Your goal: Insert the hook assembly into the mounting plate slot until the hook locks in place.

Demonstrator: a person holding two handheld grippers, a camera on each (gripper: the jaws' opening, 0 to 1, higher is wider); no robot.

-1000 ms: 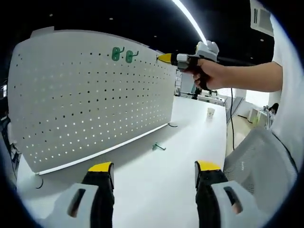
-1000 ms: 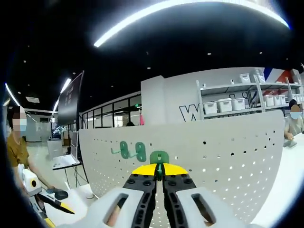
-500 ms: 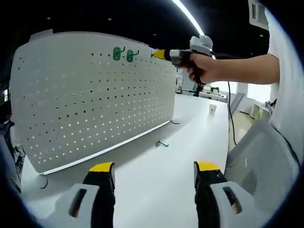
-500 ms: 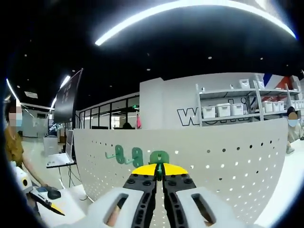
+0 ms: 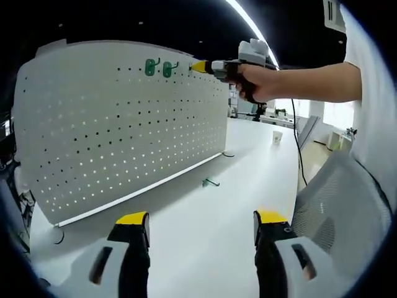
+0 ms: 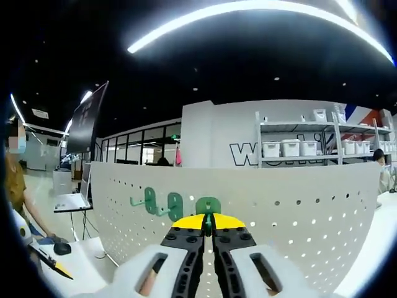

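A white pegboard mounting plate stands upright on the white table. Two green hooks hang side by side near its top edge. My right gripper, held in a person's hand, is up at the top edge just right of them. In the right gripper view that gripper is shut on a third green hook, pressed close to the pegboard beside the hung hooks. A loose green hook lies on the table. My left gripper is open and holds nothing, low over the table.
A paper cup stands far back on the table. A grey mesh chair is at the right. In the right gripper view a person and a laptop are at the left, and shelves with white bins stand behind the board.
The right gripper with its green hook has moved left along the board's top edge, closer to the two hung hooks. The left gripper stays open and low.
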